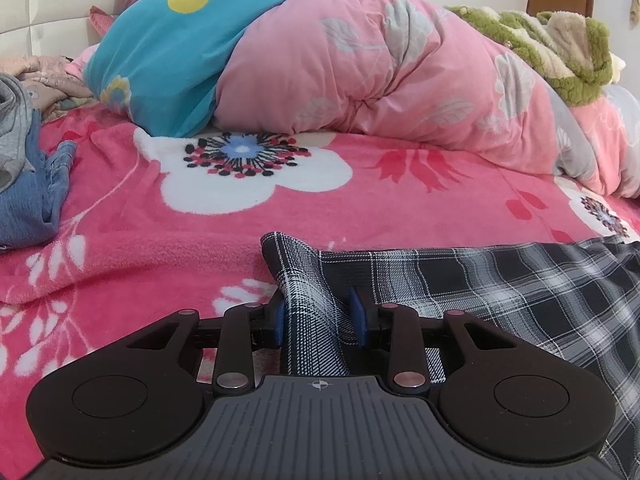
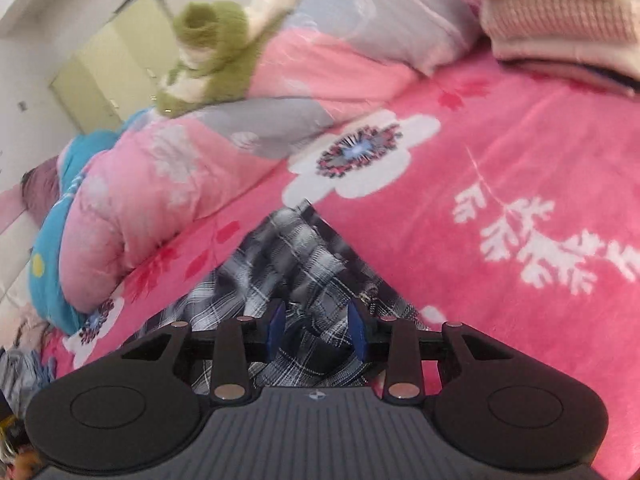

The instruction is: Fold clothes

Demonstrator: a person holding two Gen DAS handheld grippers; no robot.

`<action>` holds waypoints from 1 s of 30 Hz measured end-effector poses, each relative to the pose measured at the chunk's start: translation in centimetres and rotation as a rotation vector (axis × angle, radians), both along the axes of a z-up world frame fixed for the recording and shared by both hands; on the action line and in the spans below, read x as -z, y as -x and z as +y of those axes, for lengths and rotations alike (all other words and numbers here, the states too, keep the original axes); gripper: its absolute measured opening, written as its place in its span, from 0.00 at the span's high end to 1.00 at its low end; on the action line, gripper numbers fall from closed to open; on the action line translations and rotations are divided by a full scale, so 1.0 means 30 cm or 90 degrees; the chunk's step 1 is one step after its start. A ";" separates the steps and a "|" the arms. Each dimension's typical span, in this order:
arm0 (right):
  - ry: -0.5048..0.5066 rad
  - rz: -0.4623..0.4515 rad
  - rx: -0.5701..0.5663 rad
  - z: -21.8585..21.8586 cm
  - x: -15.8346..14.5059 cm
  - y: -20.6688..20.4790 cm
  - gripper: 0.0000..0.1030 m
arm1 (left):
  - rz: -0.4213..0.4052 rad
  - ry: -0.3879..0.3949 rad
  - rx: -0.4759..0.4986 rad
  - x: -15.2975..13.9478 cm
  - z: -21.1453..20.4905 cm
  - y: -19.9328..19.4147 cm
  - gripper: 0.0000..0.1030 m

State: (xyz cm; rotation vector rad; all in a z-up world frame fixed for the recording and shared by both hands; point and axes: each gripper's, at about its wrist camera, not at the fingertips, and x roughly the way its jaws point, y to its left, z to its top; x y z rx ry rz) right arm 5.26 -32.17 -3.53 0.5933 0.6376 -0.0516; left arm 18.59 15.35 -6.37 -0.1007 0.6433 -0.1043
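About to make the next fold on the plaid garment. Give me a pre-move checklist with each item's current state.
1. Left gripper pinching the plaid garment: ok, a bunched fold sits between its pads.
2. Right gripper gripping the garment: cannot tell, cloth lies between the pads but the view is blurred.
3. Garment flat: not ok, bunched at both grippers.
4. Bare pink blanket ahead: ok.
5. Denim pile apart from the garment: ok.

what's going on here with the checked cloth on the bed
A person is folding a black-and-white plaid garment on a bed with a pink floral blanket. The left hand-held gripper pinches a bunched edge of it. The right hand-held gripper has another part between its pads. The garment is not yet folded flat.
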 end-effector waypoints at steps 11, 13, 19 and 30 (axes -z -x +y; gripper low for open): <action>0.136 0.038 -0.068 0.005 -0.027 -0.109 0.62 | 0.000 0.006 0.001 0.003 0.006 -0.003 0.70; 0.167 0.041 -0.094 0.020 -0.019 -0.119 0.64 | -0.001 0.006 0.001 0.003 0.007 -0.003 0.70; 0.232 0.039 -0.143 0.049 -0.011 -0.132 0.87 | -0.001 0.008 0.001 0.004 0.008 -0.004 0.70; 0.243 -0.011 -0.131 0.054 -0.107 -0.039 0.95 | 0.000 0.011 0.001 0.006 0.011 -0.003 0.70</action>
